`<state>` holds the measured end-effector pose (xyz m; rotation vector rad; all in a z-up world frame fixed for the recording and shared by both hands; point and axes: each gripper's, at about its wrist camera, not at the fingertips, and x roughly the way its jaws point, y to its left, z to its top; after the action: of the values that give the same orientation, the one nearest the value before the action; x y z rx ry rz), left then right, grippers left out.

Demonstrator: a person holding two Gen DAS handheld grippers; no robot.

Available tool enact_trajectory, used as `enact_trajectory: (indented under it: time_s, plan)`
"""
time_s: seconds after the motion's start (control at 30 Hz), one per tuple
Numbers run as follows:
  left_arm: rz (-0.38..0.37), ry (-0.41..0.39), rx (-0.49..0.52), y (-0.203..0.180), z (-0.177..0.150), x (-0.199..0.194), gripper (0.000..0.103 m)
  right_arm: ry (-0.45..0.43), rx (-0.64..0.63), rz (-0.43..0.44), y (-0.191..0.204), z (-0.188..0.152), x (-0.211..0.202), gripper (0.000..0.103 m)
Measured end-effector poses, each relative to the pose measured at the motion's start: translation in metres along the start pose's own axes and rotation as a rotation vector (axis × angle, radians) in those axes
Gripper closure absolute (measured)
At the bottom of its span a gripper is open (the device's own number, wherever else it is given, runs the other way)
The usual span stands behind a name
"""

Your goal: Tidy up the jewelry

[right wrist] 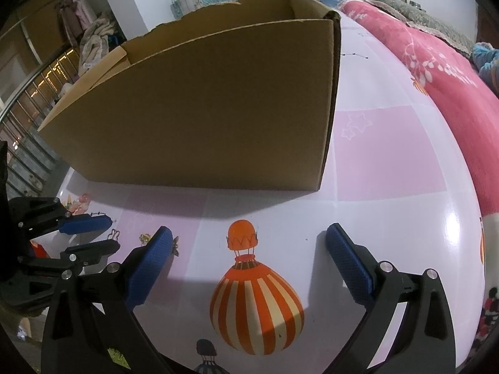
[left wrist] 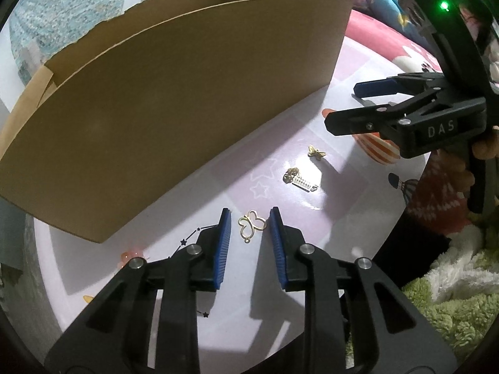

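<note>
Your left tongs (left wrist: 251,218) stand over the gold butterfly charm (left wrist: 251,225), which lies flat on the worktop (left wrist: 312,218) between the two blue pads (left wrist: 224,243). The pads are narrow around it but do not press on it yet, so the charm is not gripped. Your right tongs (right wrist: 249,237) are wide open and hold nothing; they hang above the printed orange balloon (right wrist: 255,299).

I think the main risk is the thinness of the charm. It is flat wire on a smooth, shiny surface, so the pads may close above it and slide over, or push it sideways out from between them. If only one wing is caught, it may turn and drop before you reach the cardboard box (left wrist: 174,99). The box wall is tall and stands close behind, so a low carry could knock the charm against it.

The count, as far as I can see in the left wrist view: one butterfly charm, one small gold bee charm (left wrist: 316,152), one little cluster (left wrist: 299,180) of a gold piece with a silver comb-like piece touching it, and one box. What lies inside the box is hidden.
</note>
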<state>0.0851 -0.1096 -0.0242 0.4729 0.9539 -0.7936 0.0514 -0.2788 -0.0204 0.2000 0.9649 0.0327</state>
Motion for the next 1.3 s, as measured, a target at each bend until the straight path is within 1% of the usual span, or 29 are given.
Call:
enact_trajectory:
  time_s: [0.2,0.37,0.43,0.5,0.67,0.77,0.87,1.03,1.1,1.2,1.3]
  plan:
    - [-0.008,-0.012,0.012,-0.004,0.002,0.002,0.089,0.001,0.009,0.001,-0.001,-0.001,-0.001,0.007]
    - [0.013,-0.028,0.013,-0.007,0.000,0.001,0.089,-0.001,0.022,0.001,-0.003,-0.002,-0.003,0.007]
    - [0.016,-0.034,0.013,-0.008,-0.001,-0.001,0.099,-0.003,0.024,-0.001,-0.004,-0.001,-0.005,0.007]
    - [0.013,-0.036,0.009,-0.009,-0.001,-0.001,0.102,-0.006,0.025,-0.002,-0.004,-0.002,-0.007,0.007]
    - [0.013,-0.044,-0.017,-0.008,0.001,-0.002,0.102,-0.012,0.019,-0.009,-0.006,-0.002,-0.012,0.007]
    - [-0.005,-0.070,-0.060,-0.001,0.000,-0.014,0.102,-0.017,0.025,-0.012,-0.007,-0.003,-0.015,0.007]
    - [-0.024,-0.075,-0.096,0.004,-0.003,-0.023,0.095,-0.015,0.035,-0.012,-0.009,-0.005,-0.015,0.007]
    - [-0.041,-0.042,-0.131,-0.002,-0.011,-0.025,0.092,-0.012,0.040,-0.001,-0.010,-0.006,-0.014,0.007]
    - [-0.035,-0.026,-0.138,-0.002,-0.013,-0.021,0.092,-0.013,0.035,0.003,-0.009,-0.006,-0.013,0.007]
    - [0.011,-0.002,-0.149,-0.003,-0.014,-0.013,0.092,-0.014,0.033,0.007,-0.007,-0.005,-0.014,0.007]
    - [-0.004,0.007,-0.195,0.002,-0.012,-0.009,0.092,-0.017,0.033,0.008,-0.007,-0.006,-0.015,0.007]
